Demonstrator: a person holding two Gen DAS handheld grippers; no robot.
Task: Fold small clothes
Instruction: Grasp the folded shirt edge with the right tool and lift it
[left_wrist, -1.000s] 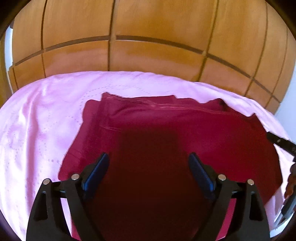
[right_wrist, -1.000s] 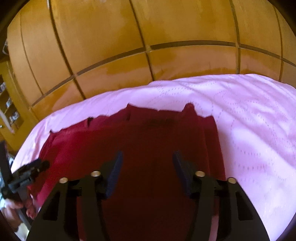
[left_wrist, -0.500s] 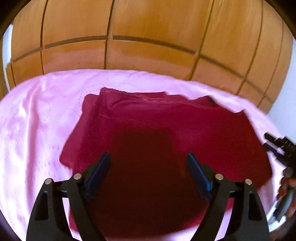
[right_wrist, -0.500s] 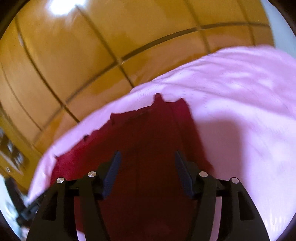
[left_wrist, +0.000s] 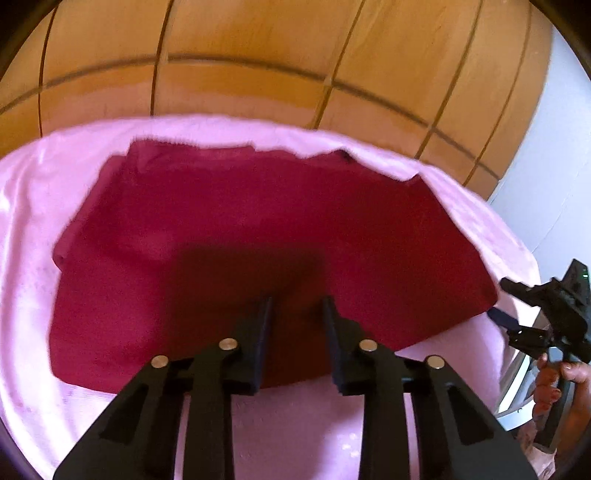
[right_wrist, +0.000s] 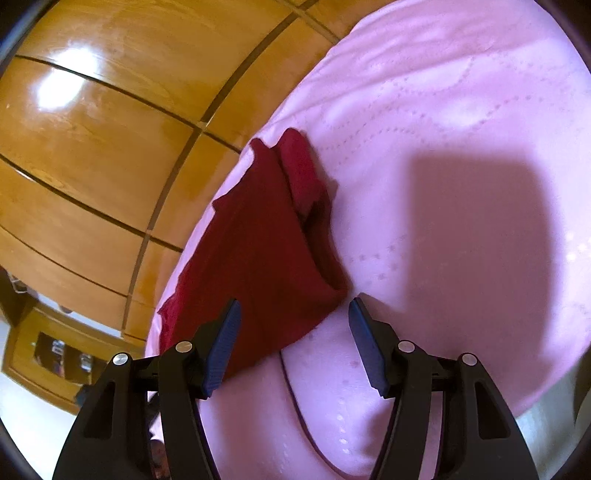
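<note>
A dark red garment (left_wrist: 258, 229) lies spread flat on a pink quilted bedspread (left_wrist: 29, 206), reaching close to the bedspread's far edge, with a wall of glossy wooden wardrobe panels (left_wrist: 258, 55) rising just behind that edge. In the left wrist view, the left gripper (left_wrist: 297, 306) hovers over the garment's near hem, its two black fingers narrowed but still apart, with red cloth visible in the gap between them and nothing pinched. At the right edge of this view the right gripper (left_wrist: 517, 306) appears beside the garment's right corner, held in the person's right hand (left_wrist: 554, 384). In the right wrist view, the right gripper (right_wrist: 293, 332) has its blue-padded fingers (right_wrist: 221, 350) spread wide, holding nothing, positioned over the near right corner of the garment (right_wrist: 258, 266). That side of the garment shows a folded layer along its right edge. A dark rectangular shadow falls on the bedspread (right_wrist: 443, 110) to the right of the garment.
</note>
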